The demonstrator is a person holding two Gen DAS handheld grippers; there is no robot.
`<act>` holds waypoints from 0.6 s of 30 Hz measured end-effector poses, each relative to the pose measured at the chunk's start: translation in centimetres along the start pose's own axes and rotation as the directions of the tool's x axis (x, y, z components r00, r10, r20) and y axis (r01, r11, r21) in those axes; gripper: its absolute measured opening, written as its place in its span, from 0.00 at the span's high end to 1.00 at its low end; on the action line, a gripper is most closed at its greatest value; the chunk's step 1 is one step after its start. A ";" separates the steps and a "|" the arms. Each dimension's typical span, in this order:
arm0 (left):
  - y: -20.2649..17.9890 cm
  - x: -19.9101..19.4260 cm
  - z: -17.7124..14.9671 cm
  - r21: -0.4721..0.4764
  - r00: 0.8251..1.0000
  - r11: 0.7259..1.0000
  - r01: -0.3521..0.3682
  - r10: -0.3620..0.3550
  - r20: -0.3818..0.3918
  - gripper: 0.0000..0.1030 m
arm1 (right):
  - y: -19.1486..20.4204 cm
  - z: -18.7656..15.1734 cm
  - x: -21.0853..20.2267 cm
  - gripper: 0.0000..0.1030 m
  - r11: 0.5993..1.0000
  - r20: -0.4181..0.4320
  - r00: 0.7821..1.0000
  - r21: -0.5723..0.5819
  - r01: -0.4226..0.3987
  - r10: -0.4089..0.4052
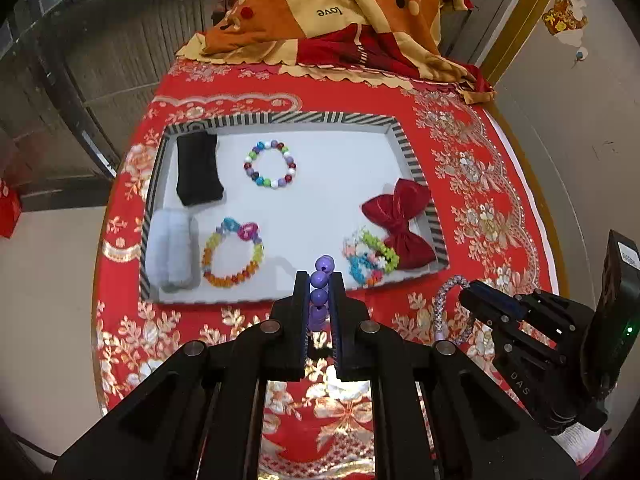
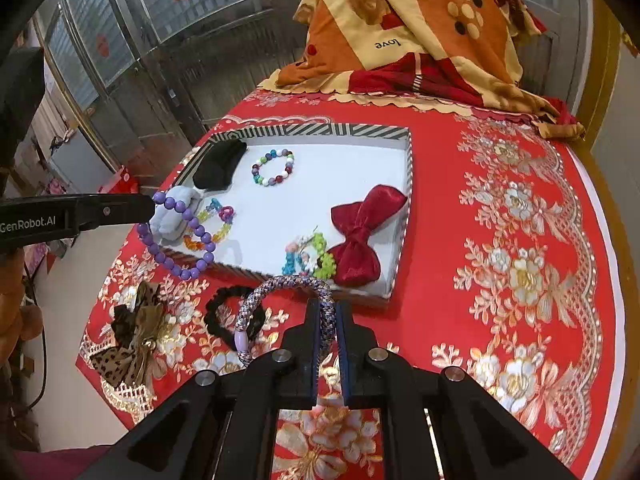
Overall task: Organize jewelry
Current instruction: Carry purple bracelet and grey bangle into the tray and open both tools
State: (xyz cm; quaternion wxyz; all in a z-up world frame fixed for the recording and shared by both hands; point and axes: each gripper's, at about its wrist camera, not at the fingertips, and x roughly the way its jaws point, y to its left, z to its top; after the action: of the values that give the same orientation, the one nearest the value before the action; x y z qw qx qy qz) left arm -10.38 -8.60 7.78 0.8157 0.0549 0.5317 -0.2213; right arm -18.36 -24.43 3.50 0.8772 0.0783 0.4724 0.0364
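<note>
My left gripper is shut on a purple bead bracelet and holds it over the near edge of the striped tray; the bracelet hangs as a loop in the right wrist view. My right gripper is shut on a braided lilac bracelet, just in front of the tray; it also shows in the left wrist view. The tray holds a multicolour bead bracelet, an orange-yellow bracelet, a floral bracelet and a red bow.
A black cloth and a pale fluffy item lie at the tray's left. On the red tablecloth lie a black scrunchie and a leopard-print bow. A folded blanket sits at the far end.
</note>
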 end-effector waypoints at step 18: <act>-0.8 4.5 5.2 0.047 0.999 0.999 -0.010 0.012 -0.039 0.92 | -2.3 7.9 4.9 0.93 1.000 -0.012 1.000 0.015 -0.003 0.003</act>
State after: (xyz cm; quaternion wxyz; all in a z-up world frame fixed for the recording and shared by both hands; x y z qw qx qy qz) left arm -4.79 -12.41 6.14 0.8048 0.0812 0.5420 -0.2281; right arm -9.08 -26.83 3.33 0.8735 0.0855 0.4779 0.0346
